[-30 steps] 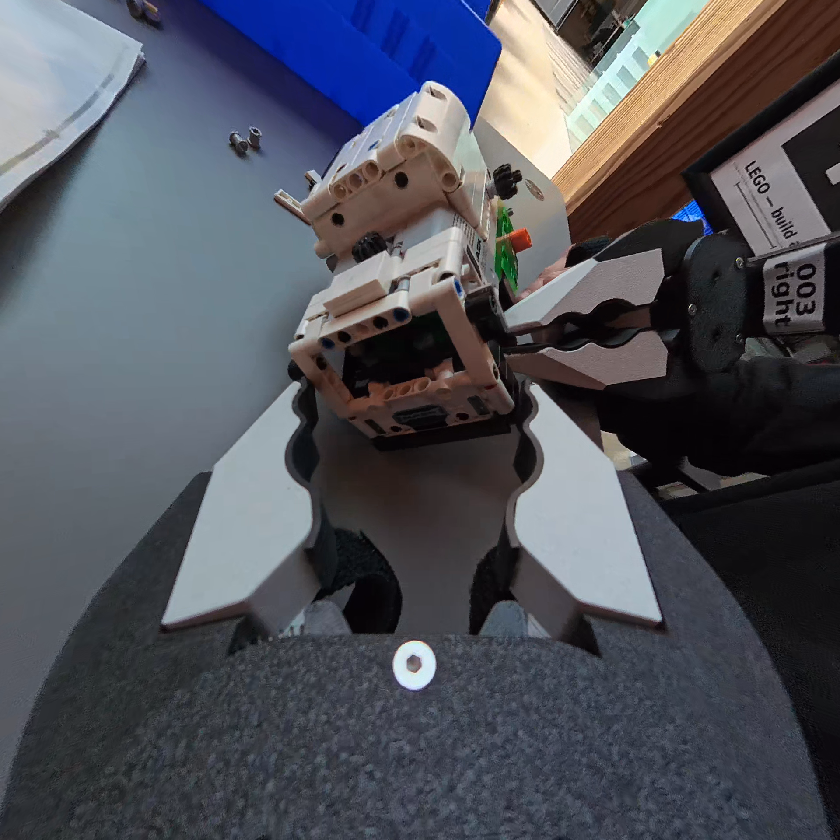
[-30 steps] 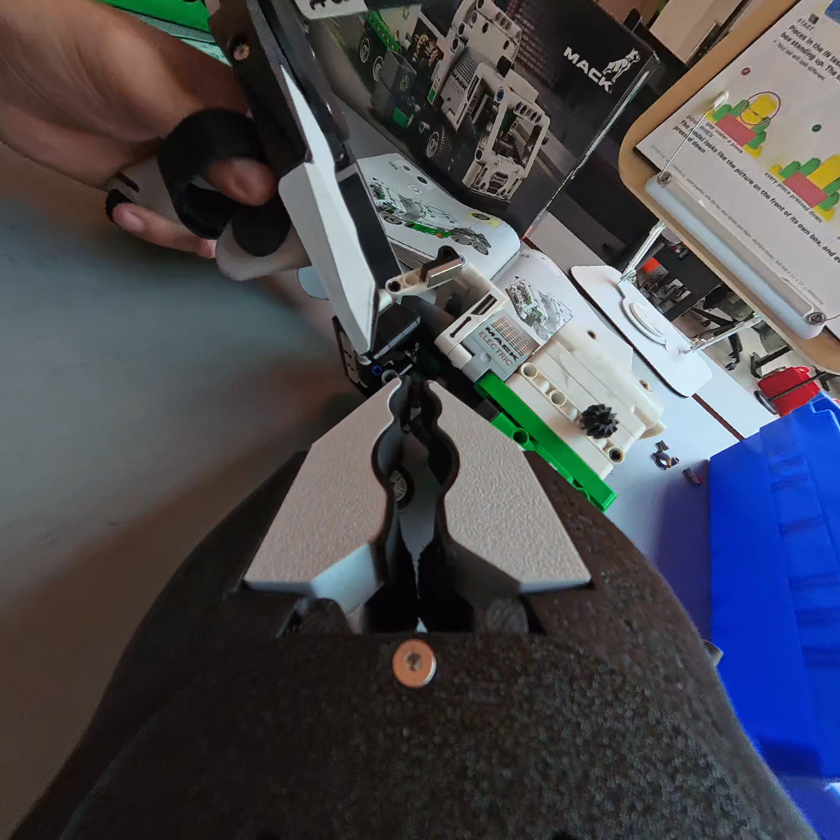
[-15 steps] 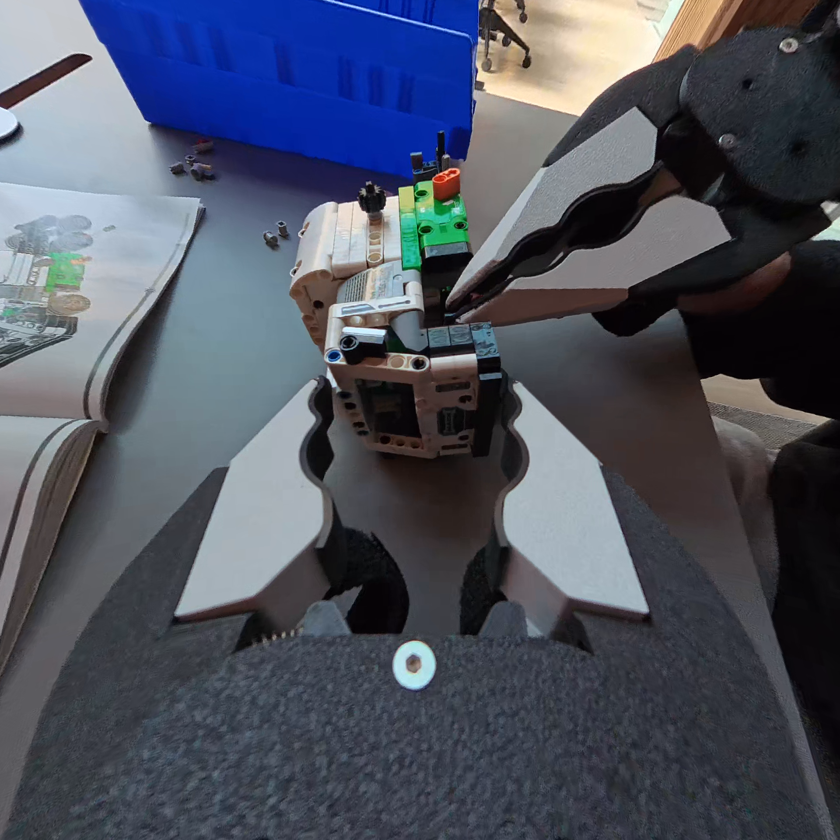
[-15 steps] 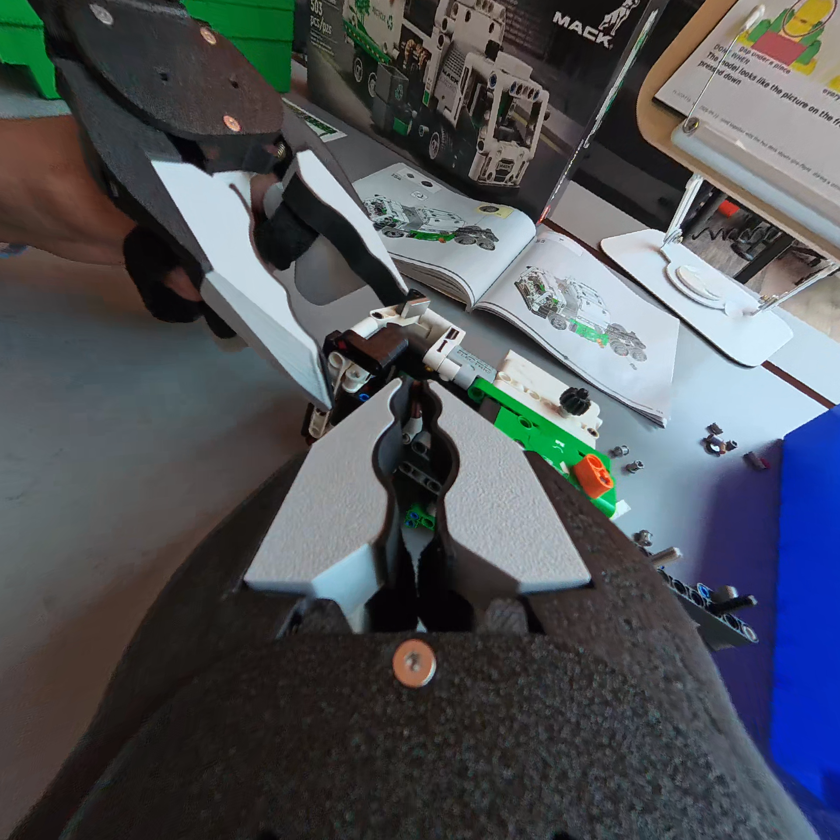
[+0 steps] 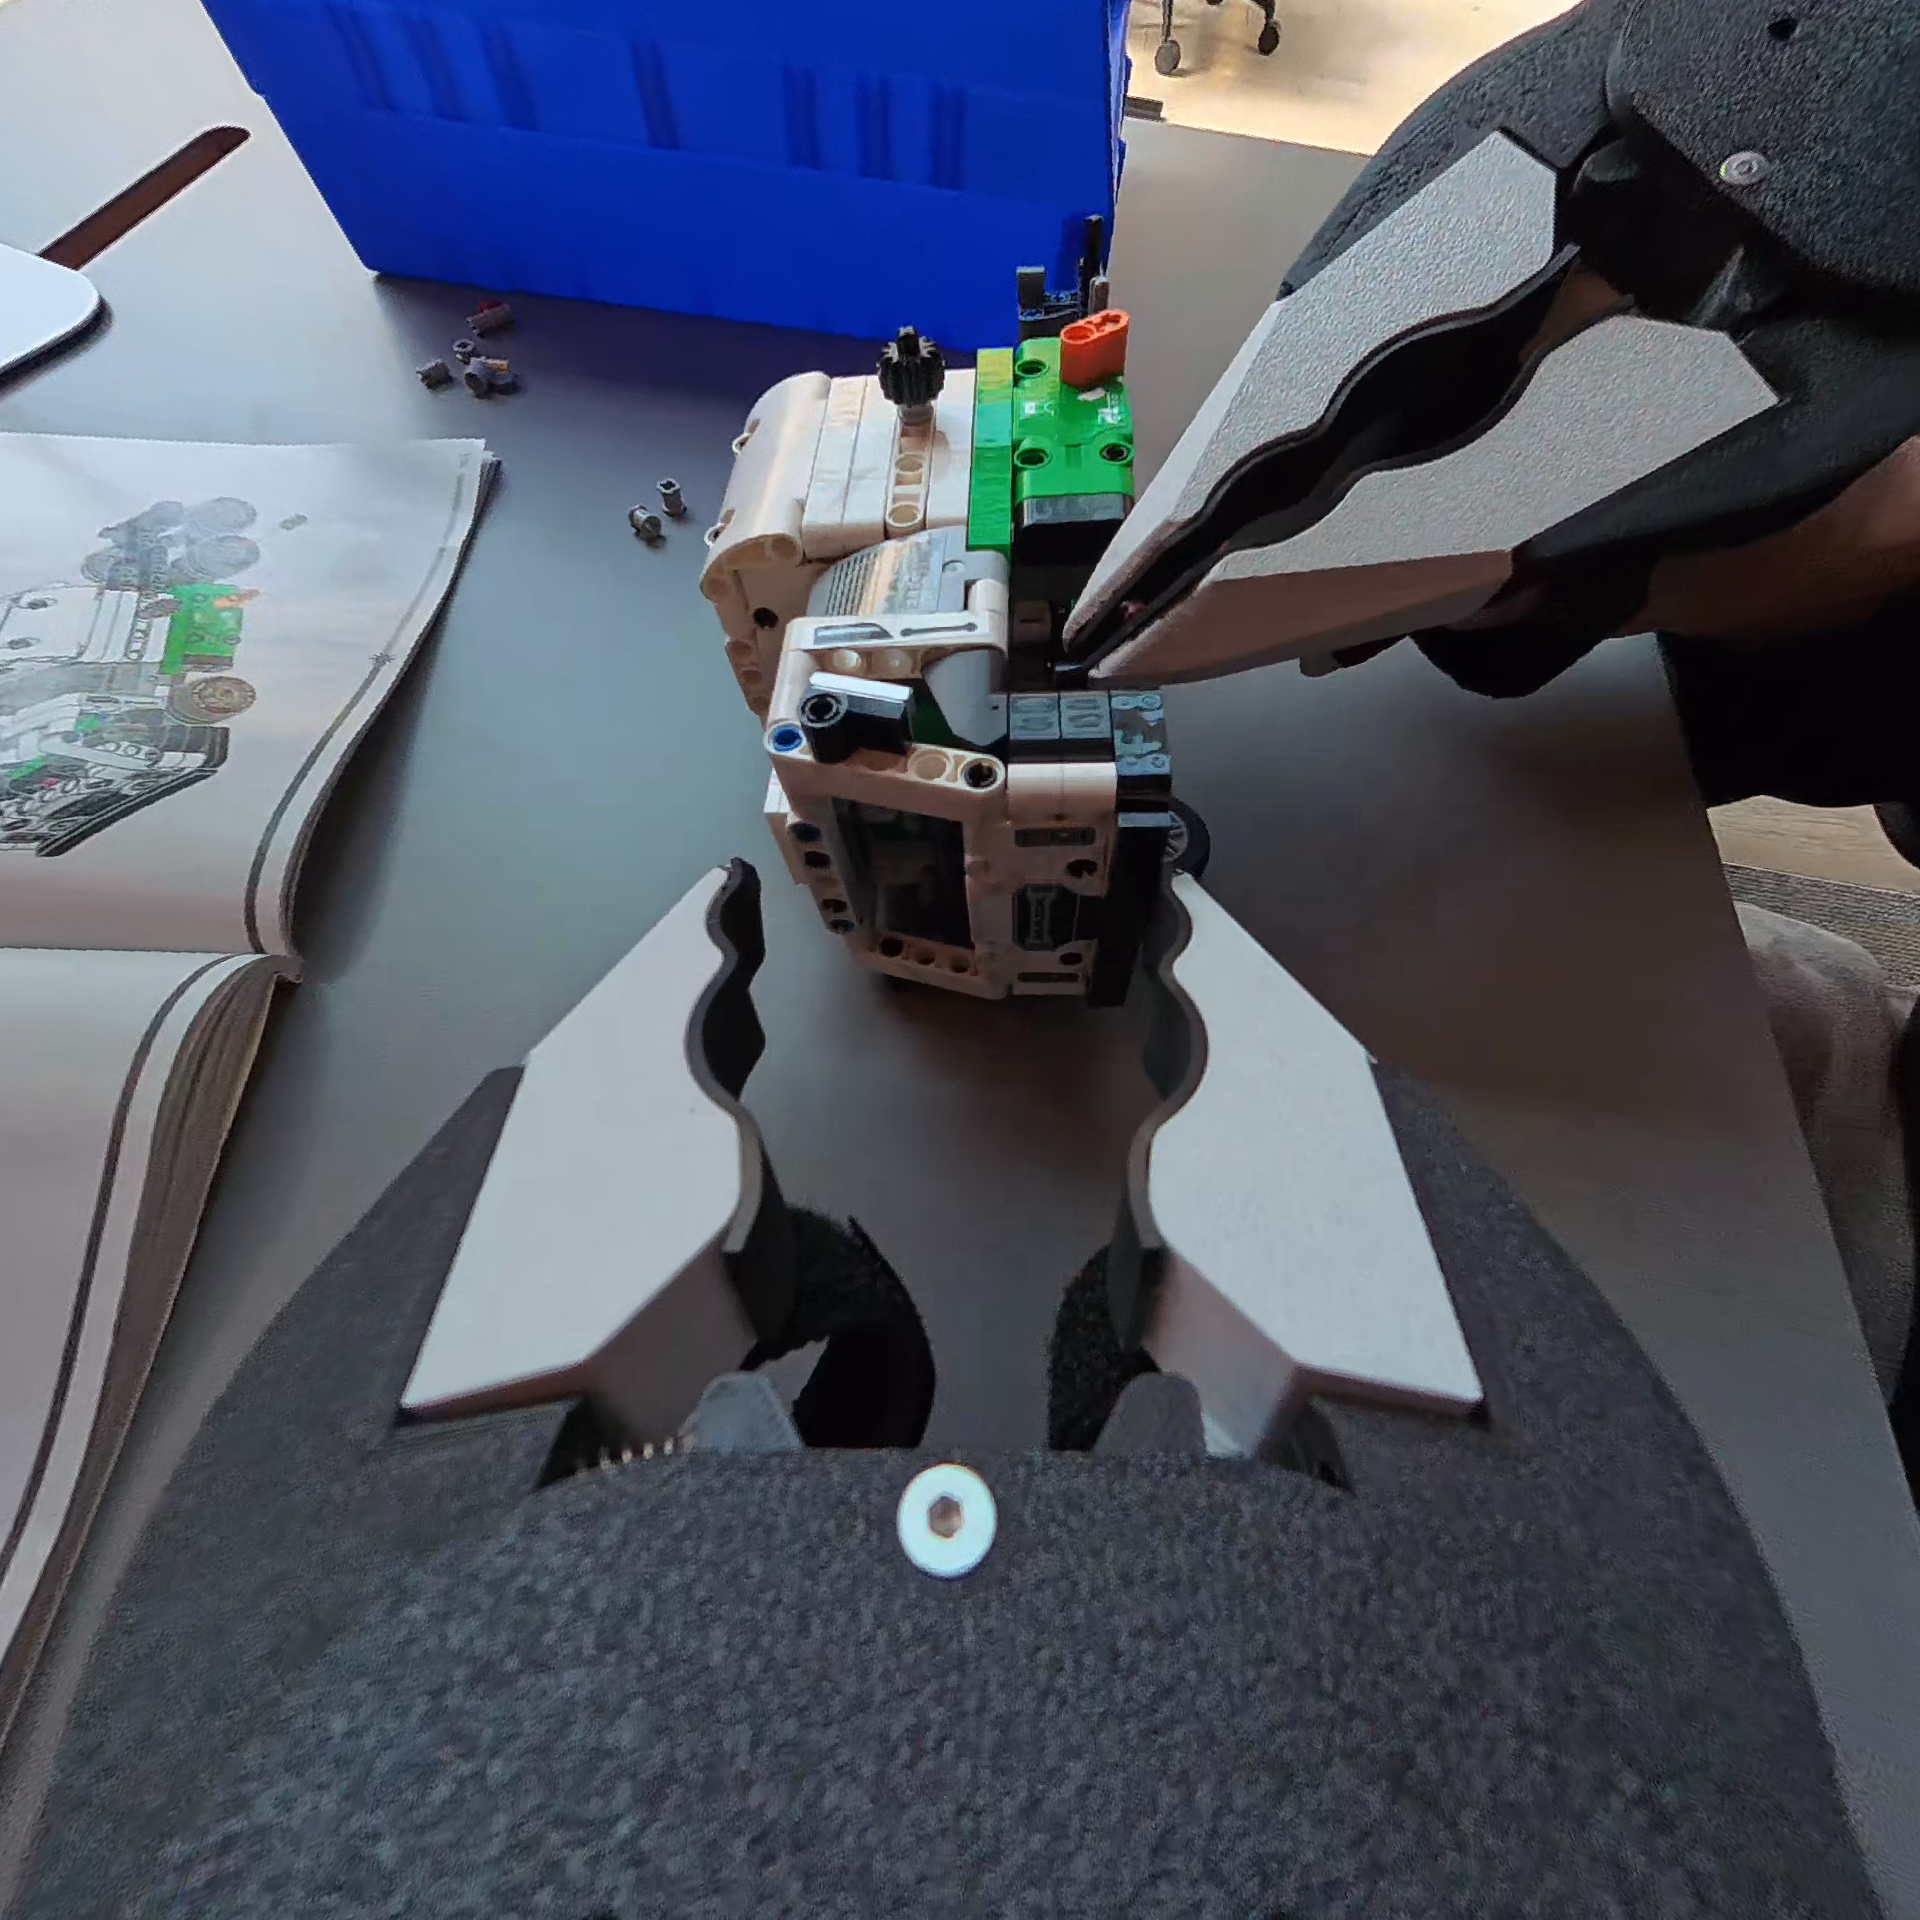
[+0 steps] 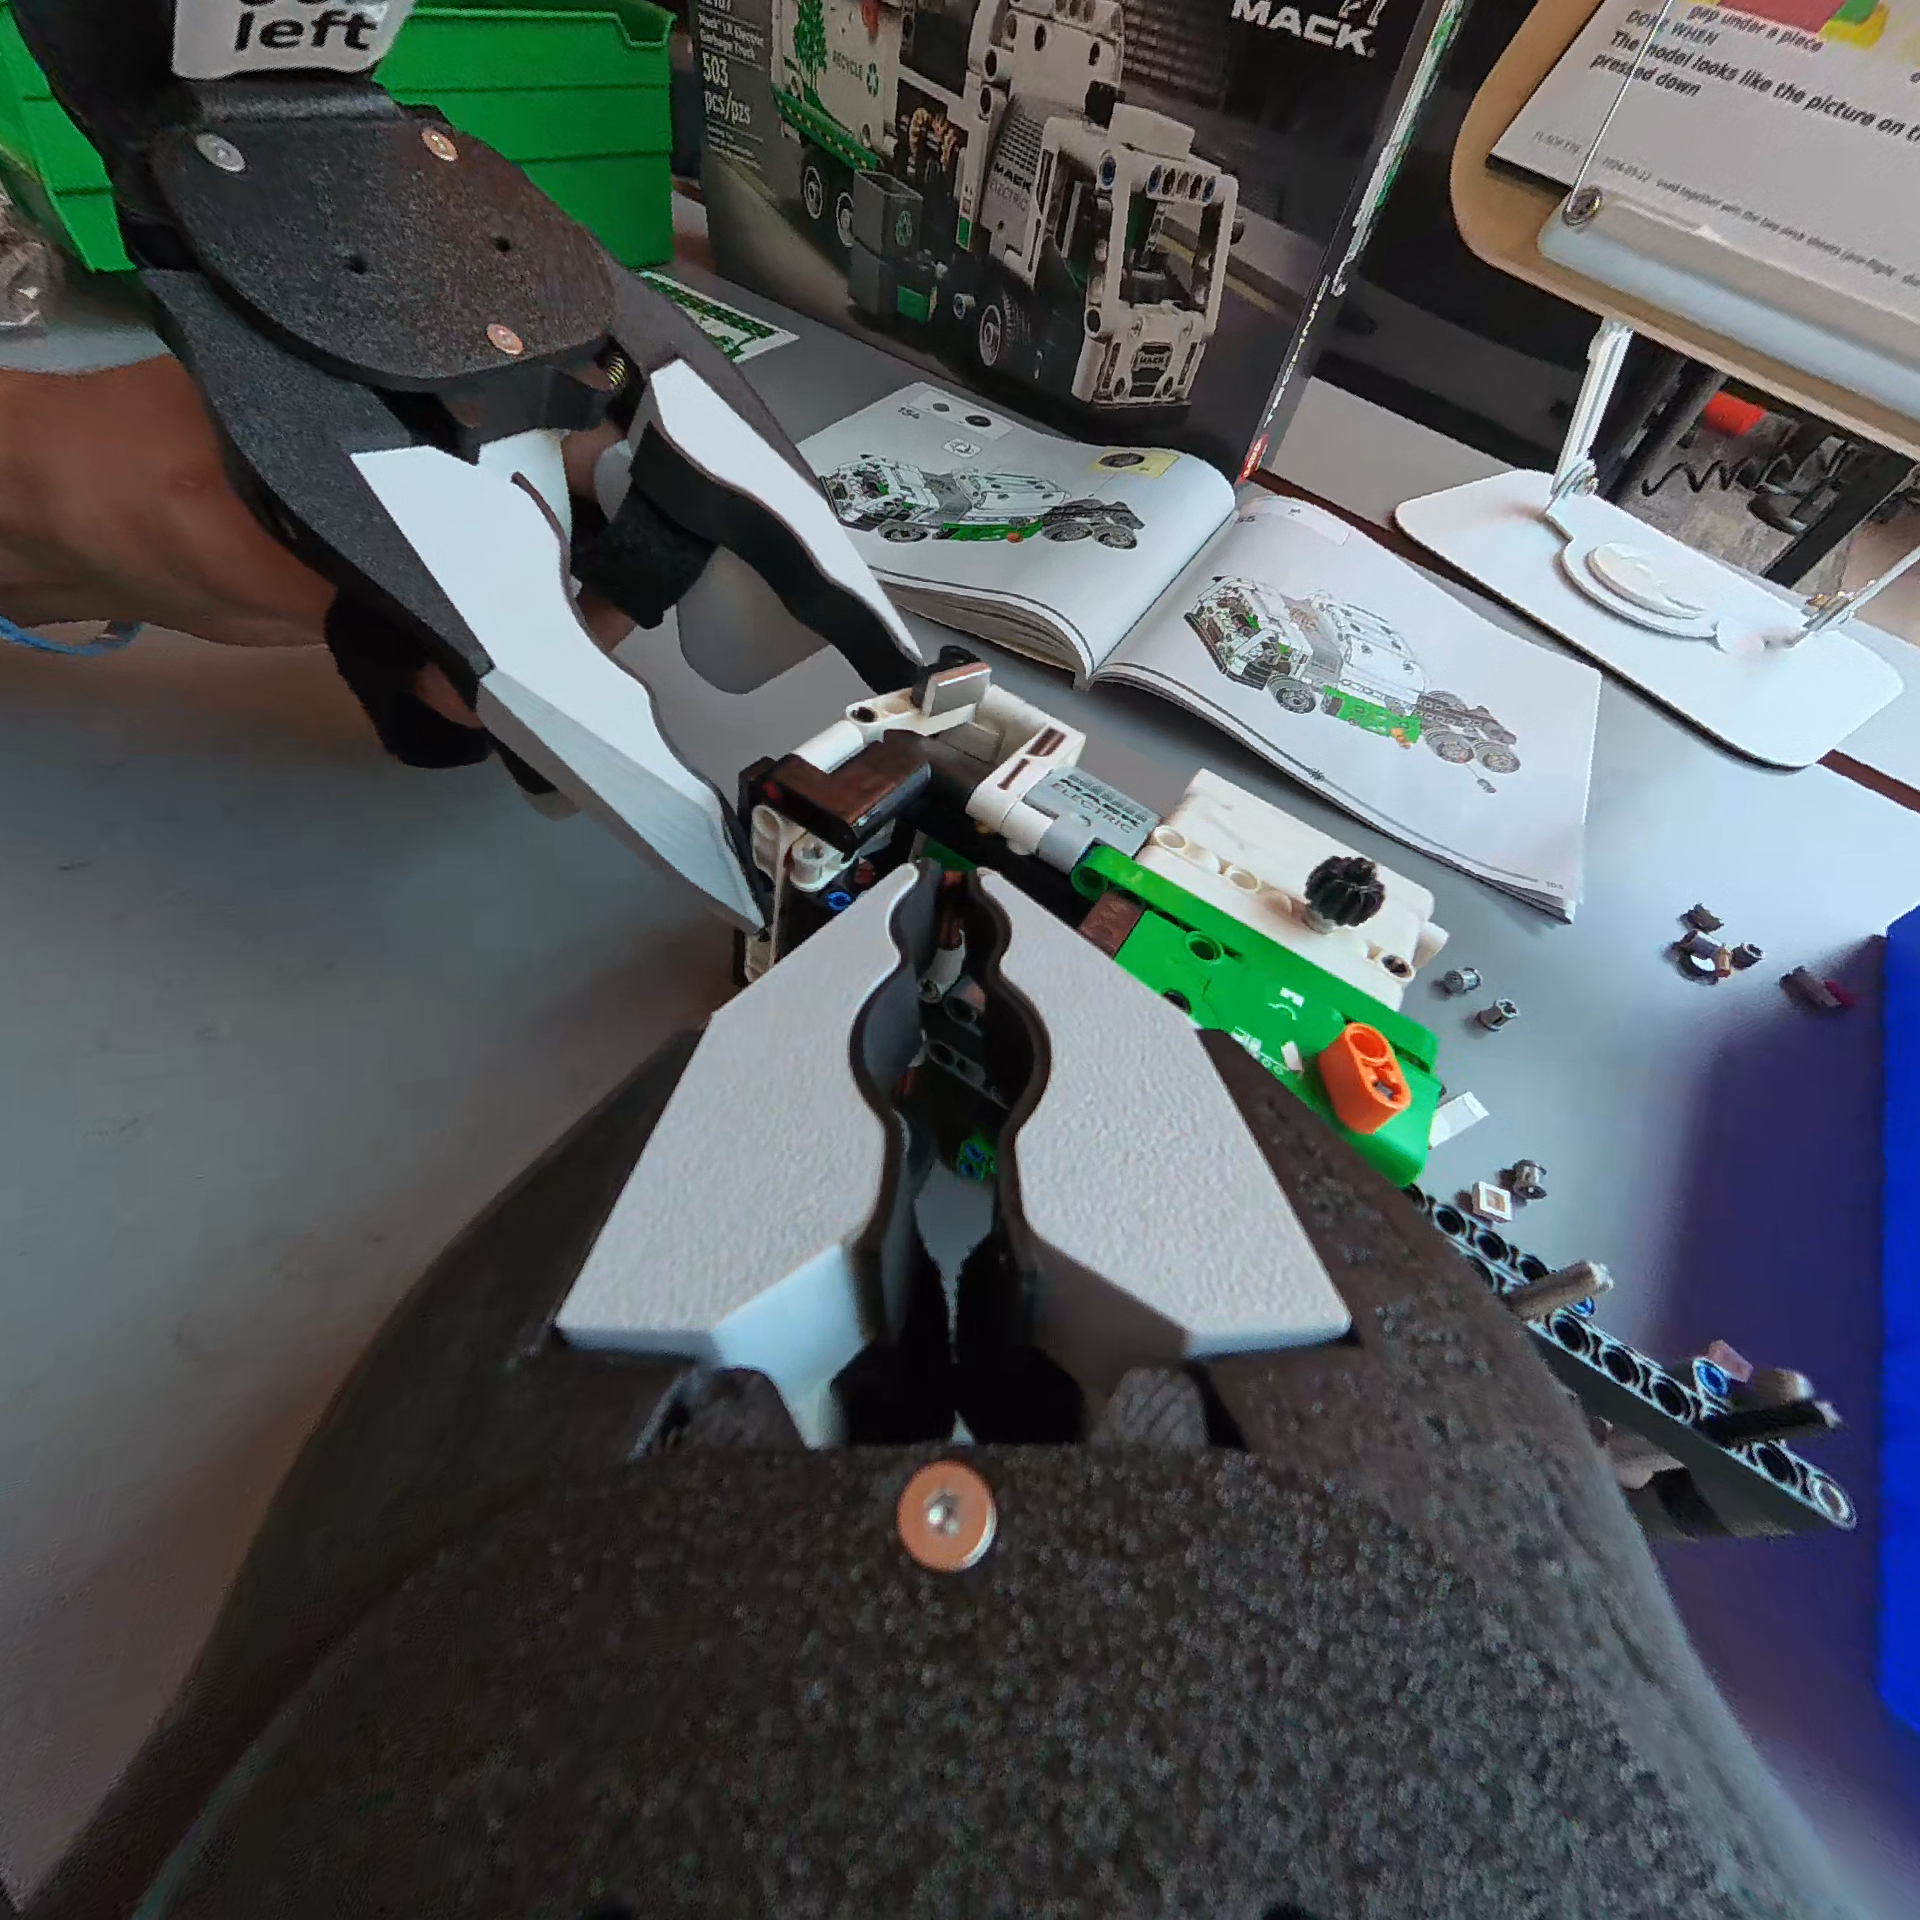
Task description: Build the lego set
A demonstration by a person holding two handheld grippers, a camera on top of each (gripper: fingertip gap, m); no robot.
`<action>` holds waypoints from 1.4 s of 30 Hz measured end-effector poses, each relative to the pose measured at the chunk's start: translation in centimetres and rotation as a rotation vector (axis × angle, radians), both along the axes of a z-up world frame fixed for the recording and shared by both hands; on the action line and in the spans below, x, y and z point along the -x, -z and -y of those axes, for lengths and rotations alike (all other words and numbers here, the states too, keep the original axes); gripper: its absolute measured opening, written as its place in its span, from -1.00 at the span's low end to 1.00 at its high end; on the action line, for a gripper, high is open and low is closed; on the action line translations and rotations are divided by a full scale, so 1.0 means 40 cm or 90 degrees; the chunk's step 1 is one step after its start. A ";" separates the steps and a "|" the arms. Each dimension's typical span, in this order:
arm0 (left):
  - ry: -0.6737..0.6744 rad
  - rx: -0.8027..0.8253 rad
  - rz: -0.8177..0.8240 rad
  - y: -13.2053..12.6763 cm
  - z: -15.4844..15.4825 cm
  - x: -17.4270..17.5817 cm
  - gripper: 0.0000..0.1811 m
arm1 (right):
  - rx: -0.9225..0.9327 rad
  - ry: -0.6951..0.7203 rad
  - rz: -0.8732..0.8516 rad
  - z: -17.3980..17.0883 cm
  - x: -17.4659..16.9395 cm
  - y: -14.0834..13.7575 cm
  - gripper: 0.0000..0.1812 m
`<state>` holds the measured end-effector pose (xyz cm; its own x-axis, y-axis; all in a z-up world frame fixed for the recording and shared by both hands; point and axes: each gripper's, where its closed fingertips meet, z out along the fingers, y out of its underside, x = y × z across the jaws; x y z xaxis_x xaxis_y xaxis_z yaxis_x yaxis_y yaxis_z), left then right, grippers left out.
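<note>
The partly built lego model (image 5: pixel 935 790), white, green and black with an orange piece and a black gear on top, stands on the dark table. My left gripper (image 5: pixel 951 894) is open. Its fingertips flank the model's near end, with a gap showing at the left finger. It also shows in the right wrist view (image 6: pixel 831 790), around that end of the model (image 6: pixel 1247 894). My right gripper (image 6: pixel 948 878) is shut, its tips pinched on a dark part at the model's top right. It also shows in the left wrist view (image 5: pixel 1081 649).
An open instruction booklet (image 5: pixel 156 675) lies left of the model. A blue bin (image 5: pixel 675 156) stands behind it. Small loose parts (image 5: pixel 473 358) lie near the bin. A black beam (image 6: pixel 1662 1392), the set's box (image 6: pixel 1039 208), green bins (image 6: pixel 540 125) and a white stand base (image 6: pixel 1662 623) show in the right wrist view. The grippers' ends are close to 5 centimeters from one another.
The model was held tilted in the air by my left gripper and now stands on the table. My left jaws have spread off it. My right gripper stayed pinched on it.
</note>
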<state>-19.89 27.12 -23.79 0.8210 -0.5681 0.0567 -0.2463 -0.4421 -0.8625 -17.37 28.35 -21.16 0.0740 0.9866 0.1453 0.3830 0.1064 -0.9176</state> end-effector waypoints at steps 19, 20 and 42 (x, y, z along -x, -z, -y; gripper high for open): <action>-0.102 -0.017 -0.064 0.008 0.037 -0.034 -0.19 | 0.064 0.031 0.023 0.014 -0.002 -0.006 -0.97; -0.115 -0.021 -0.072 0.010 0.030 -0.029 -0.09 | 0.069 0.027 0.021 0.018 -0.003 -0.006 -0.97; -0.044 -0.059 -0.047 0.004 -0.017 -0.060 -0.14 | 0.101 -0.019 -0.019 0.022 -0.025 -0.002 -0.97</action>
<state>-17.50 27.79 -23.96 0.8580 -0.5106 -0.0557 -0.2828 -0.3791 -0.8811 -16.38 27.47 -21.08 0.0463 0.9988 -0.0139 0.3535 -0.0294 -0.9350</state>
